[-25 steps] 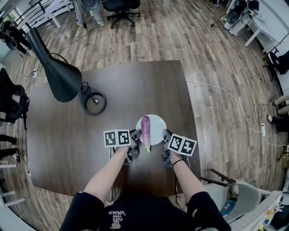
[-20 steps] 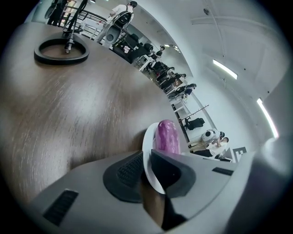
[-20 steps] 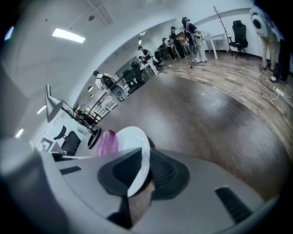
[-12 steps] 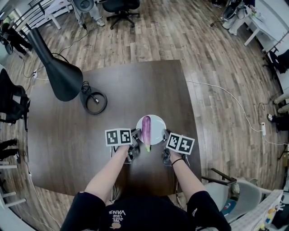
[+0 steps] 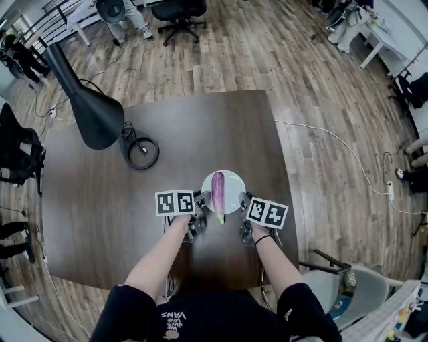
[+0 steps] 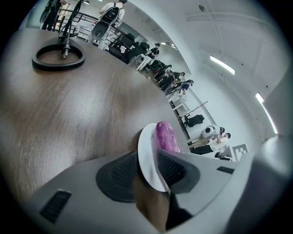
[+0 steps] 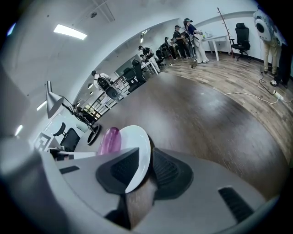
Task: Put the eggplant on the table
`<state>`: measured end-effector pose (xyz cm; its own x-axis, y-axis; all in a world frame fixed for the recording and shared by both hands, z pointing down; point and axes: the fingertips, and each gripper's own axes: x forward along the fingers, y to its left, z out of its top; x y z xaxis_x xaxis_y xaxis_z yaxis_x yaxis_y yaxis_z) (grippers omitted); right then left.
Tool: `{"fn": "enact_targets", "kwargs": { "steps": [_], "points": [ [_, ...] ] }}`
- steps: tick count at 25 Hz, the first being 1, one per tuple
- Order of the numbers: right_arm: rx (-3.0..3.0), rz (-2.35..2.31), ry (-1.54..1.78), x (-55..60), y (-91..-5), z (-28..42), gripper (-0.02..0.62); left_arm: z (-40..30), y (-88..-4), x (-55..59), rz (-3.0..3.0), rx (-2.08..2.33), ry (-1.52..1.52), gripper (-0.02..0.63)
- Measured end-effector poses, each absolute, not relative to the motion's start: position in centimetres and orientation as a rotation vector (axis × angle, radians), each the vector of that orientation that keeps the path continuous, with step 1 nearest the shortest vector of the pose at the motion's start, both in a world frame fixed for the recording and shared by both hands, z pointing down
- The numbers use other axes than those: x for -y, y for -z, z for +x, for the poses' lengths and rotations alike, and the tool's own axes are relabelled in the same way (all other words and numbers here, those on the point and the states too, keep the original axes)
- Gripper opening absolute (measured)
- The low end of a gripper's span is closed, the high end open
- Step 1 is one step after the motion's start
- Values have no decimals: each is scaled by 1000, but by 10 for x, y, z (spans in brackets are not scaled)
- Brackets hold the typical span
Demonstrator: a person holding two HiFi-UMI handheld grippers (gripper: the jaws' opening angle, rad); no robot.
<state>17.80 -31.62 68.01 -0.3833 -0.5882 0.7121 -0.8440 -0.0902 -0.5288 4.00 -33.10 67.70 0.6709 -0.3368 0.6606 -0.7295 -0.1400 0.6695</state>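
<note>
A purple eggplant [image 5: 217,189] with a green stem end lies lengthwise on a small white plate [image 5: 234,180], which rests on the dark wooden table [image 5: 200,127] near its front edge. My left gripper [image 5: 202,196] is at the plate's left rim. Its jaws are opening, and the rim [image 6: 147,160] stands between the pads with the eggplant [image 6: 165,136] just beyond. My right gripper [image 5: 244,198] is at the right rim, shut on the plate [image 7: 135,146], with the eggplant [image 7: 109,139] behind it.
A black desk lamp [image 5: 87,107] leans over the table's back left, with its ring base [image 5: 138,152] and a cable beside it. An office chair [image 5: 179,10] stands on the wooden floor behind. A white cable [image 5: 334,140] runs along the floor on the right.
</note>
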Motion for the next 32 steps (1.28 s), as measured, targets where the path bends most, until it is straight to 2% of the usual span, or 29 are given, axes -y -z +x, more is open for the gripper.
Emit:
{"fn": "enact_targets", "kwargs": {
  "steps": [13, 20, 26, 32],
  "points": [
    [1949, 1590, -1464, 309, -672, 180, 83, 27, -667, 331, 1742, 909, -392, 130],
    [1996, 1591, -1361, 304, -654, 178, 81, 28, -639, 327, 1835, 902, -331, 127],
    [2076, 1639, -1229, 301, -617, 178, 61, 26, -599, 319, 1969, 910, -283, 38],
    [2143, 1685, -1115, 285, -583, 174, 37, 20, -566, 298, 2075, 889, -231, 17]
  ]
}}
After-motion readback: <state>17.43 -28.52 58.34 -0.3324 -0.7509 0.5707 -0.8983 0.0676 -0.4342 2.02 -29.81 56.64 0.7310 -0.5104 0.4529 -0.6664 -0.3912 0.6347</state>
